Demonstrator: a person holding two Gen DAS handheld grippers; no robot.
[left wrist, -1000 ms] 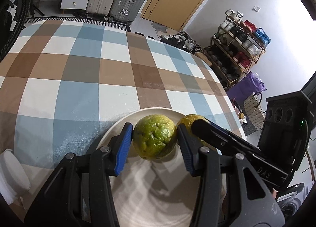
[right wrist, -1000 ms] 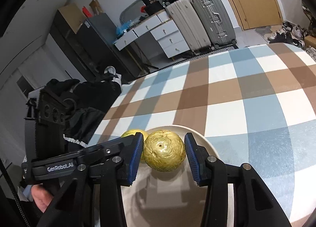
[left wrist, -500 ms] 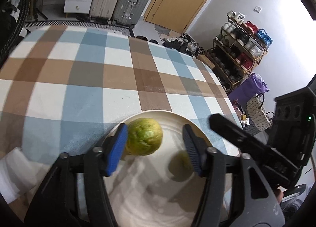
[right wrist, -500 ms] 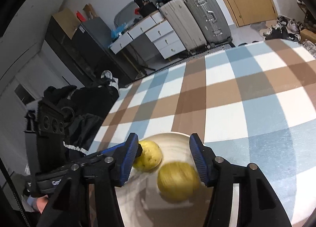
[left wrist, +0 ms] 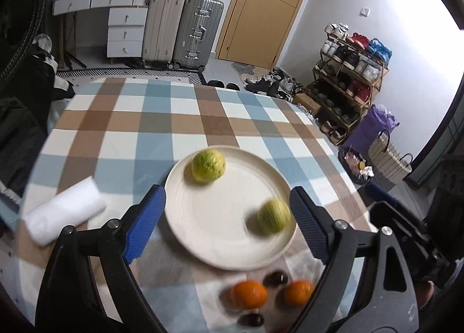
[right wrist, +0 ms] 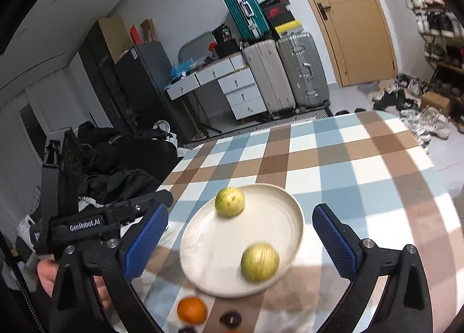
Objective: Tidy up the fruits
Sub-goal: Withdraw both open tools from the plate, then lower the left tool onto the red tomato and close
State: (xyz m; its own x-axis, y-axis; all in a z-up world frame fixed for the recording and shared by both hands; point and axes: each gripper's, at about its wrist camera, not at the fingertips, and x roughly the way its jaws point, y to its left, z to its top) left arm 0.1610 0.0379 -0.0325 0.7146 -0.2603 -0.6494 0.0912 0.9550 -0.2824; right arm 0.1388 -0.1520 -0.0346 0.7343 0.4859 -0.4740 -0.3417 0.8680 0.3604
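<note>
**Both grippers let go, fruit left on the plate**

Both grippers have pulled back from the plate (left wrist: 278, 257) and their jaws have just been opening; the left gripper (left wrist: 227, 218) and right gripper (right wrist: 239, 238) now gape wide, holding nothing. Two green fruits (left wrist: 208, 165) (left wrist: 274, 216) sit apart on the plate, the nearer one blurred. Below the plate, two oranges (left wrist: 250, 294) and small dark fruits (left wrist: 275, 278) are smeared, partly cut off.
</note>
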